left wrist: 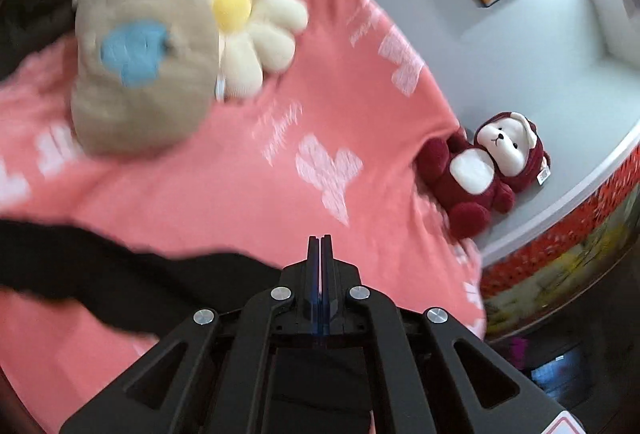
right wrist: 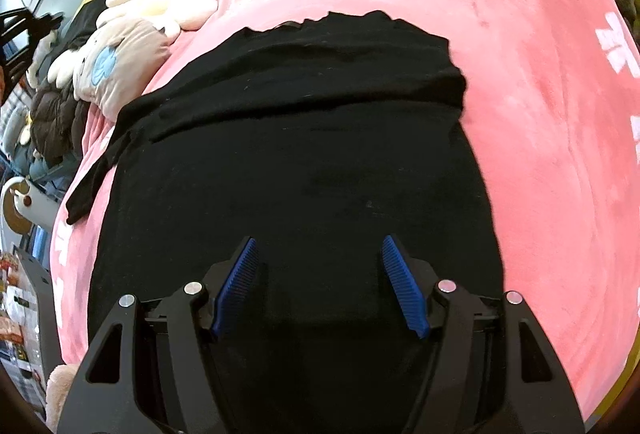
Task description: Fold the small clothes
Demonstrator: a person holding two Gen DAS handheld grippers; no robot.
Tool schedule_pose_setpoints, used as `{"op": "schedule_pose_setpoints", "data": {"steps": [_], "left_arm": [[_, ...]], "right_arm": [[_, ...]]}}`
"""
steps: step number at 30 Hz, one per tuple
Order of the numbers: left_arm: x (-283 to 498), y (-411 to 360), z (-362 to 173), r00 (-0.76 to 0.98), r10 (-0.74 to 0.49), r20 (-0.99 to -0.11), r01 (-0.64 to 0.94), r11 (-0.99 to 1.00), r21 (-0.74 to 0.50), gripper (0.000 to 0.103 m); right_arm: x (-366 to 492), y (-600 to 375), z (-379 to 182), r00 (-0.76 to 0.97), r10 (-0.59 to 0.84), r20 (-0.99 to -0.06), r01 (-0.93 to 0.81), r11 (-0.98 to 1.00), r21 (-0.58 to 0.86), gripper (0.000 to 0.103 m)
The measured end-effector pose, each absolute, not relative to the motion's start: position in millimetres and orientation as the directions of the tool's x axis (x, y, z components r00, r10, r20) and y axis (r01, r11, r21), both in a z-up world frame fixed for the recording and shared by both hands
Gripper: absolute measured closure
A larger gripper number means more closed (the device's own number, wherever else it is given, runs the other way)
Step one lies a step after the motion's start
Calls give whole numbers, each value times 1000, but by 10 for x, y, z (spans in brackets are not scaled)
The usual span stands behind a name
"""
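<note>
The left gripper (left wrist: pixel 320 240) has its jaws pressed together with nothing between them. The right gripper (right wrist: pixel 318 254) has its jaws spread over the black cloth (right wrist: pixel 300 154) on the pink blanket (right wrist: pixel 540 114).

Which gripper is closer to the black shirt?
Right. The right gripper hangs open directly over the black shirt. The left gripper is shut, with only the shirt's edge beside it over the pink blanket.

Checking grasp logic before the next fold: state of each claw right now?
Left claw: closed, nothing visible between the fingers.
Right claw: open above the black garment, gripping nothing.
</note>
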State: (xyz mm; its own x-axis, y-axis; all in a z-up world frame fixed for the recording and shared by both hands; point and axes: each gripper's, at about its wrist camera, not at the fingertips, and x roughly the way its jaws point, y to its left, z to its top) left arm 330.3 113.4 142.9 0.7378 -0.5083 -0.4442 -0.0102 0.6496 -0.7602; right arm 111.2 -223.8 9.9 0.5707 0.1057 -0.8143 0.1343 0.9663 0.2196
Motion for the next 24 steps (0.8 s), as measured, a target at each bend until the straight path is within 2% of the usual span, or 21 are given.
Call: {"op": "schedule_pose_setpoints", "data": {"steps": [3,5,7,8,12,15,16,17,22,24], "left_arm": [[3226,1332,928,707,-483,-516,-152,609,-778,99],[3190,1710,505,678,-428,-597,-295,586,-754,75],[3016,2096,205,656,-366,-660,-418,552,-722,70],[2918,2311,42,646,-347,-680,-459,535,-709,64],[2667,2913,-340,583,-191,-790,-587,573,-572,53],[2692,3190,-557,561,-213,-800,-631,516,-580,49],[2720,3249,-612,559,-231,-796,-639,491,-591,40],[2752,3331,-695,545,-230,-806,-665,466,-583,38],[2823,3383,-980,495,-291,-818,-745,342,-573,34],[2828,3439,-1041,508,-287,-812,-753,309,-581,36]], "right_arm": [[1067,-2301,121,574,86,-814,134,971,197,36],[1051,-2320,109,569,79,-818,128,975,183,36],[1048,-2311,84,561,66,-825,124,979,163,36],[1051,-2294,64,555,65,-829,121,980,158,36],[1100,-2156,2,537,67,-841,105,984,145,36],[1149,-2020,-18,533,79,-842,91,985,150,36],[1170,-1955,-16,535,86,-841,86,984,156,36],[1188,-1909,-14,535,91,-840,83,984,160,36],[1260,-1753,34,549,110,-829,70,982,177,36],[1277,-1729,32,546,113,-830,62,983,175,36]]}}
